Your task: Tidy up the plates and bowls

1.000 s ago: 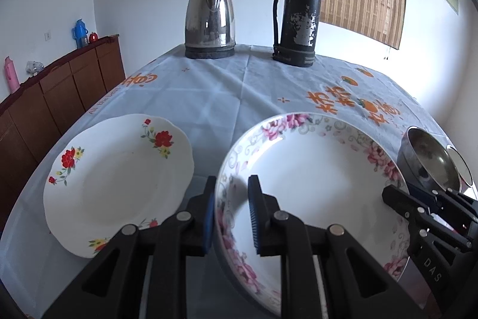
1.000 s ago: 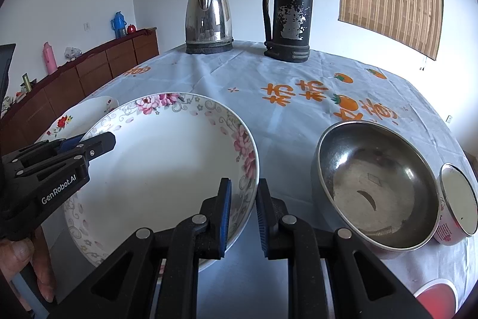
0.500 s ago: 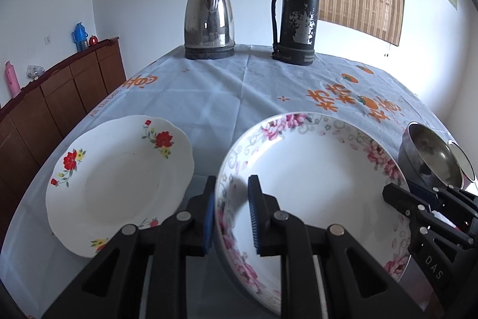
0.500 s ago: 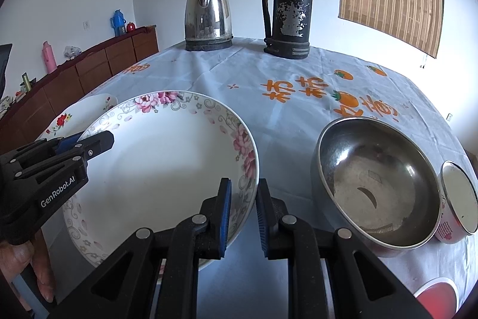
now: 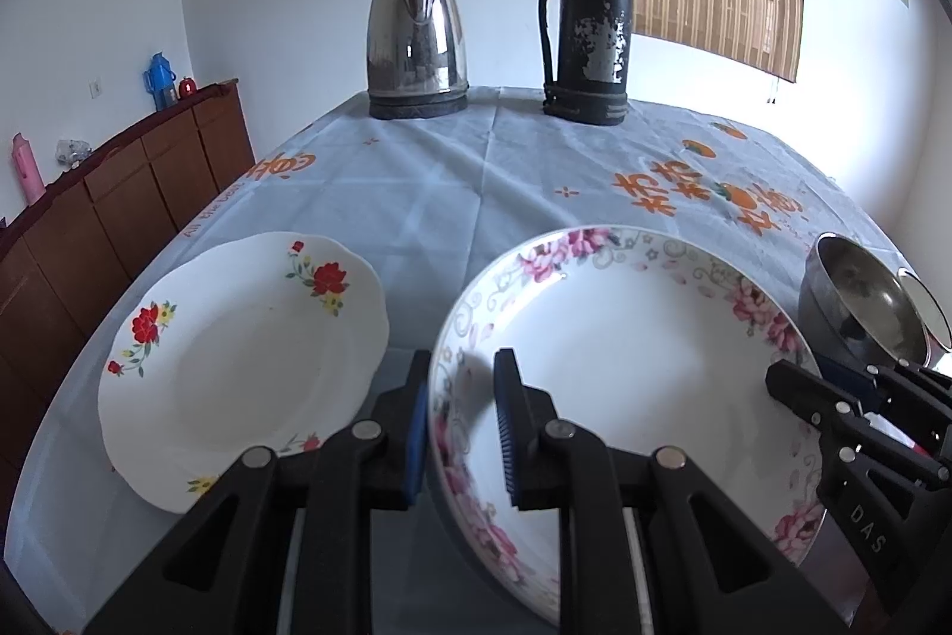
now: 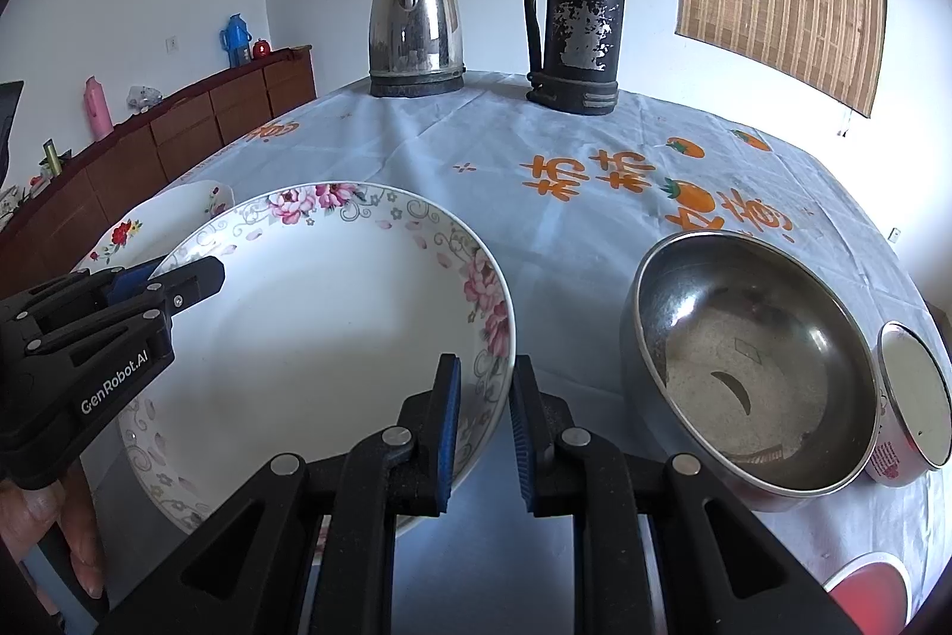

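Left claw (image 5: 461,421) clamping the near-left rim of the pink-flowered plate (image 5: 625,355), right claw (image 6: 482,421) gripping its right rim, plate tilting above the worktop (image 6: 595,230), red-flowered plate (image 5: 238,355) lying left, steel bowl (image 6: 749,367) sitting right.

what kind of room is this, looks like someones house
Most likely a home dining room: a table under a printed tablecloth holds an electric kettle, a worn black thermos and flowered plates, with a wooden sideboard along the wall.

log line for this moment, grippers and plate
left gripper: shut on pink-flowered plate rim | right gripper: shut on opposite rim | steel bowl: untouched
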`<state>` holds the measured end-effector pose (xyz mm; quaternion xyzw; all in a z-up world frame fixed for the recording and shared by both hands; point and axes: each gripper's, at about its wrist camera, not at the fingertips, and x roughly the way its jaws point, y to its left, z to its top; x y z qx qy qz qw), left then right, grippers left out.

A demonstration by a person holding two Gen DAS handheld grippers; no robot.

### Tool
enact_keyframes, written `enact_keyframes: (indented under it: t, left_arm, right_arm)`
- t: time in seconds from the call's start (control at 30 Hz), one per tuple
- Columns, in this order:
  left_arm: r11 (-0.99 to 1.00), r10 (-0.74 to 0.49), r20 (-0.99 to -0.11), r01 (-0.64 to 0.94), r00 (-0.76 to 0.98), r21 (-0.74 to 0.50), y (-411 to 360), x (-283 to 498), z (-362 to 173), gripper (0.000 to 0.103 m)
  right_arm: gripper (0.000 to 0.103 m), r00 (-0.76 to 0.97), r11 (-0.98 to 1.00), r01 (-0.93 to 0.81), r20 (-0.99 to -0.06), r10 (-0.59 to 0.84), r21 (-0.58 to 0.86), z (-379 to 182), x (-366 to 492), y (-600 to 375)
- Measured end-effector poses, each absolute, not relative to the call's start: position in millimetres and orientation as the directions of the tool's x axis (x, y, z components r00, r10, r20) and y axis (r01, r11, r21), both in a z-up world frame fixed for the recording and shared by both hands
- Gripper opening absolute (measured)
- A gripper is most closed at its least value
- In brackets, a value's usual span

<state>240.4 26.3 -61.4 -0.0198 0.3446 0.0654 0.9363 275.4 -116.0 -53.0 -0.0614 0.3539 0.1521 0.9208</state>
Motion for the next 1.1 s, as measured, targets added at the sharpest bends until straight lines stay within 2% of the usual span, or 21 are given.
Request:
enact_keyframes:
  t: [1.1]
  left_arm:
    - [0.986, 0.154, -0.658, -0.153, 0.737, 0.059, 22.3, 243.4, -62.8, 0.017]
  right_arm:
    - [0.016, 0.696, 0.948, -0.317, -0.684, 0.217, -0.022, -53.4, 276.8, -114.2]
